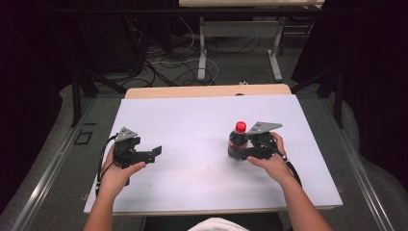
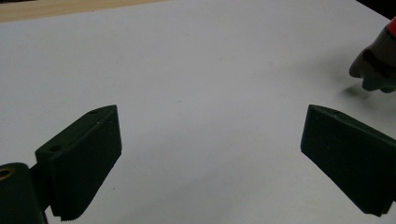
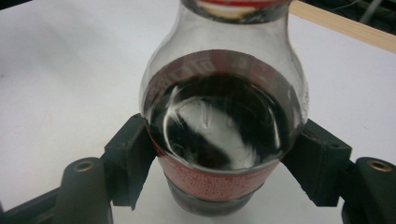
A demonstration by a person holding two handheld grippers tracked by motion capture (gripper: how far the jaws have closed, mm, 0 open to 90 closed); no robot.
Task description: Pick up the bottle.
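Observation:
A small cola bottle (image 1: 238, 140) with a red cap, a red label and dark liquid stands out over the right half of the white board (image 1: 192, 120). My right gripper (image 1: 240, 154) is shut on it, the two black jaws pressing its lower body from both sides. In the right gripper view, the bottle (image 3: 224, 121) sits between my right gripper (image 3: 224, 161). My left gripper (image 1: 150, 152) rests at the left of the board, open. In the left gripper view, my left gripper (image 2: 210, 154) holds nothing, and the bottle's base (image 2: 376, 65) shows far right, its shadow just beneath.
The board lies on a wooden table whose far edge (image 1: 207, 90) shows beyond it. Behind are table legs (image 1: 202, 48) and cables on the floor. A metal rail (image 1: 53, 163) runs along the left side. Bare board lies between the two grippers.

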